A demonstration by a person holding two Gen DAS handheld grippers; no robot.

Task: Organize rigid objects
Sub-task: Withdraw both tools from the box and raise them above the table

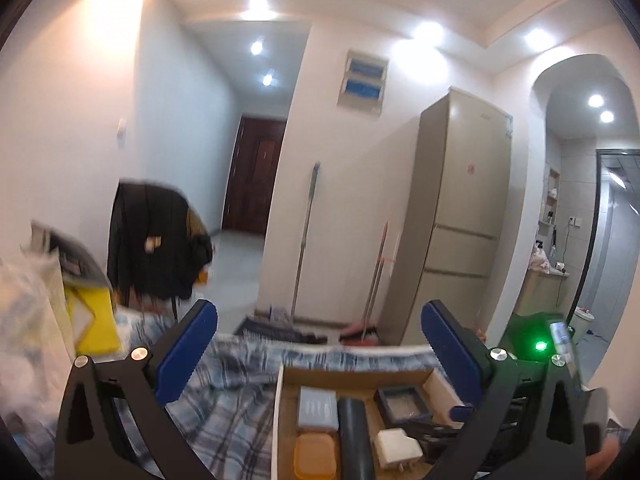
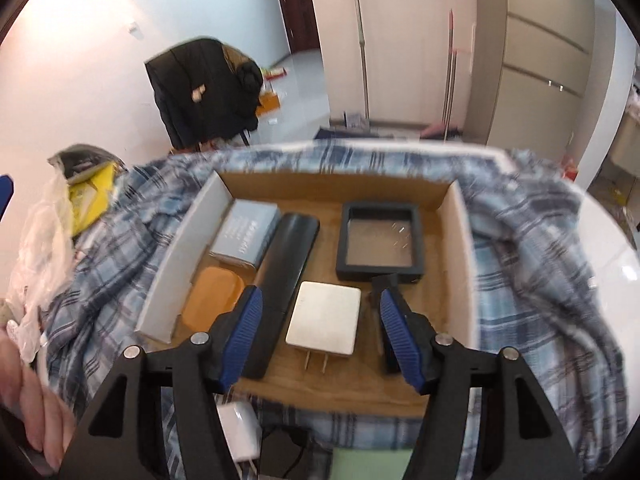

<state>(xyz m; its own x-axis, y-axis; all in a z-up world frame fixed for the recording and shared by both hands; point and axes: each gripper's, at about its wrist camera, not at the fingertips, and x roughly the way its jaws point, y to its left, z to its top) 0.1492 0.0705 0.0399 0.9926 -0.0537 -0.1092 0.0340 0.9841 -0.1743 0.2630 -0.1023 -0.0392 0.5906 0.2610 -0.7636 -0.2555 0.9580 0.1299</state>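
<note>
A shallow cardboard box (image 2: 458,240) lies on a blue plaid cloth. It holds a grey-blue box (image 2: 246,236), a long dark case (image 2: 284,268), an orange soap-like block (image 2: 214,300), a white plug adapter (image 2: 324,320), a dark square frame case (image 2: 380,242) and a small dark item (image 2: 384,292). My right gripper (image 2: 320,308) is open and empty above the adapter. My left gripper (image 1: 320,340) is open and empty, raised over the box's (image 1: 360,374) far left side. The adapter (image 1: 398,448) and long case (image 1: 354,436) show below it.
A second white charger (image 2: 240,432) and a black cable lie on the cloth by the box's near edge. A yellow packet (image 2: 90,196) and clear plastic bags (image 2: 40,240) sit at the left. A jacket-draped chair (image 1: 156,240), a fridge (image 1: 456,216) and mops stand behind.
</note>
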